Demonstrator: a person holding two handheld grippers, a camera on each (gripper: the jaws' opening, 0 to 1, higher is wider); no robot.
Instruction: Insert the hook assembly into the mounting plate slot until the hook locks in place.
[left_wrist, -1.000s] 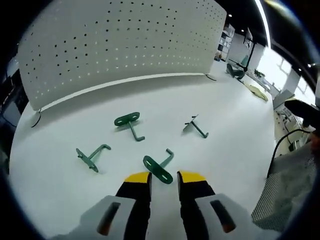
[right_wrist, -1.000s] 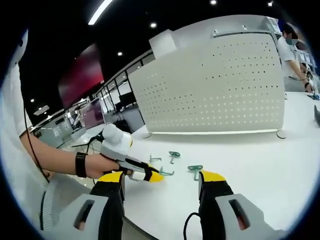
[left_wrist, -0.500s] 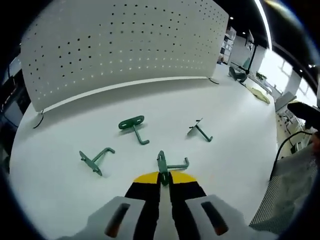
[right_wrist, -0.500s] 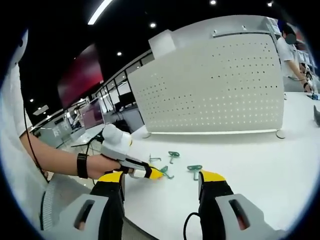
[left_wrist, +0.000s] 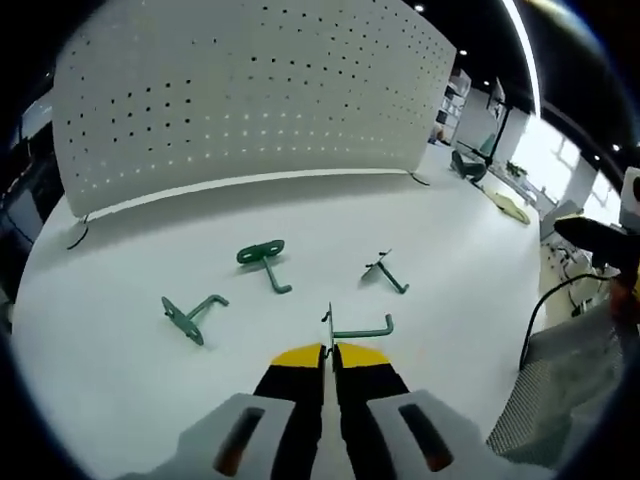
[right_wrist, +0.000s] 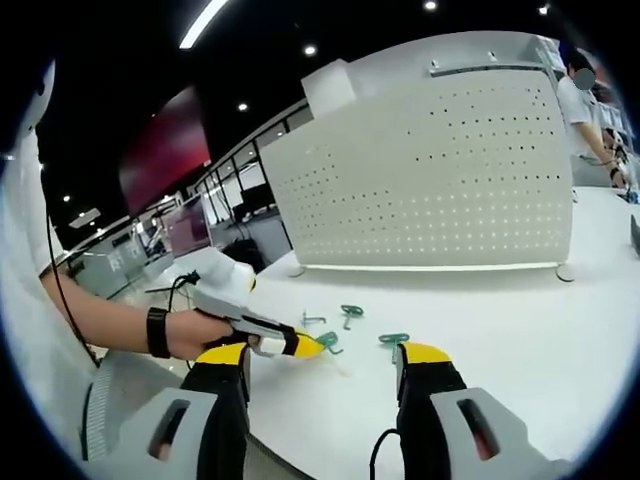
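Since one second ago my left claw has closed on a hook and lifted it off the desk. Grasping is done; carrying it to the pegboard and locking it remains. Three hooks lie beyond. My right claw stands wide open, holding nothing.

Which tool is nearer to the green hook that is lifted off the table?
Left. The left tool is shut on the green hook, holding its plate edge-on. The right tool is open and stands apart from it, nearer the person.
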